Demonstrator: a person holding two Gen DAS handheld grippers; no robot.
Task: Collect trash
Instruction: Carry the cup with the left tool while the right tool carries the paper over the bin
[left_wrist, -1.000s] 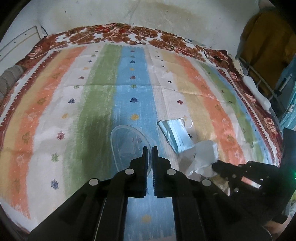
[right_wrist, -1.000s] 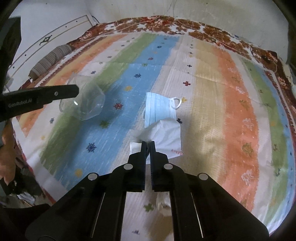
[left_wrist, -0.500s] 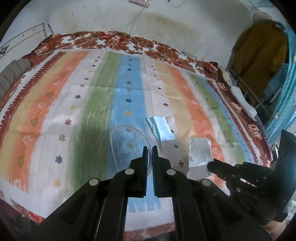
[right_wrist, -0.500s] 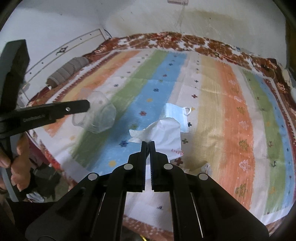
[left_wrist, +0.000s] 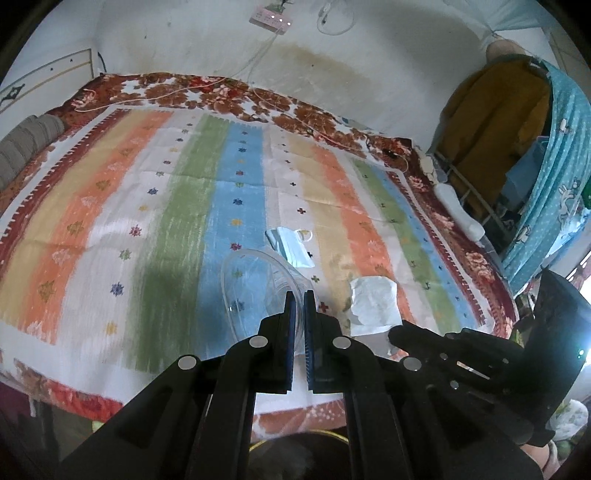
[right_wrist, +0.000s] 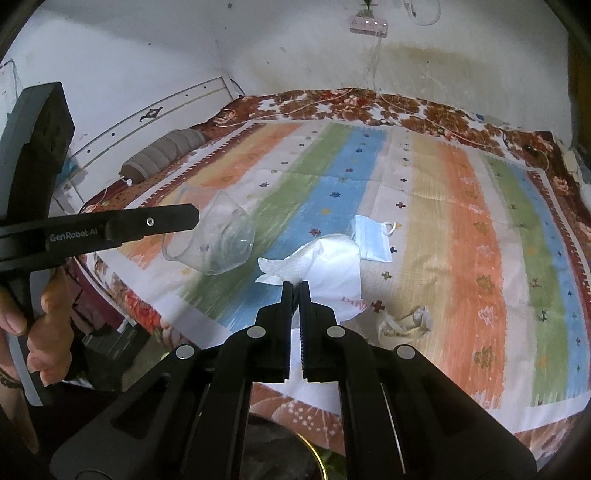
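Observation:
My left gripper (left_wrist: 299, 295) is shut on the rim of a clear plastic cup (left_wrist: 255, 284), which hangs above the striped bed cover (left_wrist: 147, 206). The right wrist view shows the same cup (right_wrist: 218, 240) at the left gripper's tip (right_wrist: 195, 218). In my right gripper (right_wrist: 294, 286), shut, a white tissue (right_wrist: 325, 258) hangs in the air; the tissue (left_wrist: 373, 299) also shows in the left wrist view. A blue face mask (right_wrist: 371, 238) lies flat on the cover, untouched. A crumpled pale scrap (right_wrist: 402, 323) lies near the bed's front edge.
A grey rolled bolster (right_wrist: 162, 155) lies at the bed's far left. Clothes (left_wrist: 491, 110) and a blue cloth (left_wrist: 554, 166) hang right of the bed. A dark round container with a yellow rim (right_wrist: 317, 454) sits below the bed's front edge. A hand (right_wrist: 44, 321) holds the left gripper.
Both grippers have pulled back and risen from the bed, carrying the cup and the tissue. The tissue has come away from the mask. The bed's front edge has come into view.

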